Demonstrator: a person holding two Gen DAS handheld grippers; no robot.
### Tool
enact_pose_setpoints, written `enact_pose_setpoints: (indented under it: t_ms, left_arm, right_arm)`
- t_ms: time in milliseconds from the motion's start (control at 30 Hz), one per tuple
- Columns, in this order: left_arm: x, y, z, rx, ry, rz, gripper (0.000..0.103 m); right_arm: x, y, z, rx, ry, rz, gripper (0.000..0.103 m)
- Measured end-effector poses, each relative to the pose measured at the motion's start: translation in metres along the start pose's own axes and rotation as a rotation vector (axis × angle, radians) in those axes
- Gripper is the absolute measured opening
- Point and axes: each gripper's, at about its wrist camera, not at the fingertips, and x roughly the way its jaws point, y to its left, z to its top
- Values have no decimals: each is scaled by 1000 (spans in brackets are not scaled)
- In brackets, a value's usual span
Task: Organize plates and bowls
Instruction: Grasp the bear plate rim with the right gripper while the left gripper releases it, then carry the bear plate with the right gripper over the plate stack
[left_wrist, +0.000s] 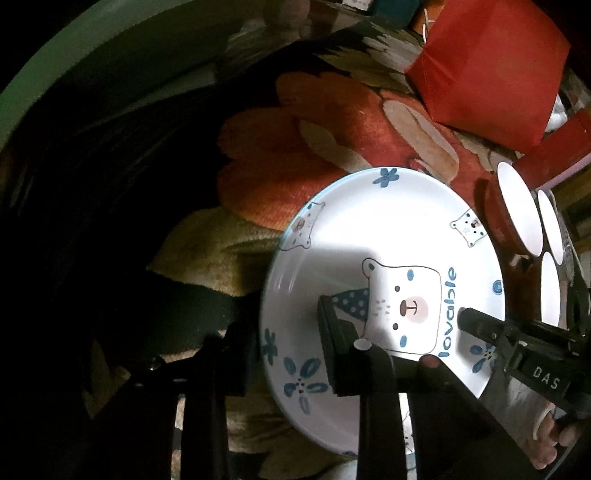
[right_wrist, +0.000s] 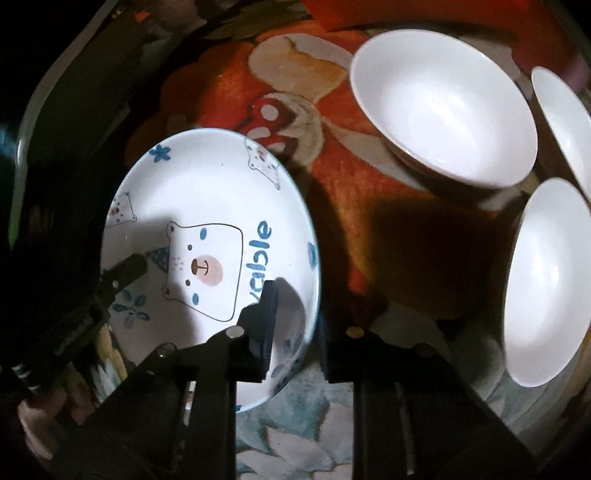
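Observation:
A white plate with a bear drawing and blue flowers (left_wrist: 388, 236) (right_wrist: 207, 192) is held between both grippers above the floral cloth. My left gripper (left_wrist: 284, 339) grips the plate's left rim, one finger (left_wrist: 332, 343) over its face. My right gripper (right_wrist: 295, 325) grips the plate's right rim, one finger (right_wrist: 264, 325) over its face; it also shows in the left wrist view (left_wrist: 480, 325). Three plain white bowls (right_wrist: 443, 107) (right_wrist: 565, 122) (right_wrist: 546, 280) sit on the cloth to the right.
A floral orange and beige cloth (right_wrist: 369, 206) covers the table. A red bag (left_wrist: 491, 62) stands at the back right. A dark curved edge (left_wrist: 92, 55) runs along the left. The bowls also show in the left wrist view (left_wrist: 521, 206).

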Motion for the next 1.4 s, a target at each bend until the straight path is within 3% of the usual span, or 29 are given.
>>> enact_pose_setpoints:
  t_ms: [333, 633, 1033, 1400]
  left_arm:
    - [-2, -7, -16, 93, 29, -34, 26]
    - [-11, -38, -54, 203, 89, -55, 26]
    - [-13, -129, -108, 437, 177, -124, 26]
    - [-30, -210, -138, 564, 189, -186, 26]
  right_arm:
    - [-7, 3, -19, -52, -22, 0, 19]
    - [-19, -23, -72, -72, 40, 13, 19]
    - [-57, -94, -155, 45, 98, -6, 19]
    - [-102, -153, -203, 145, 14, -22, 19]
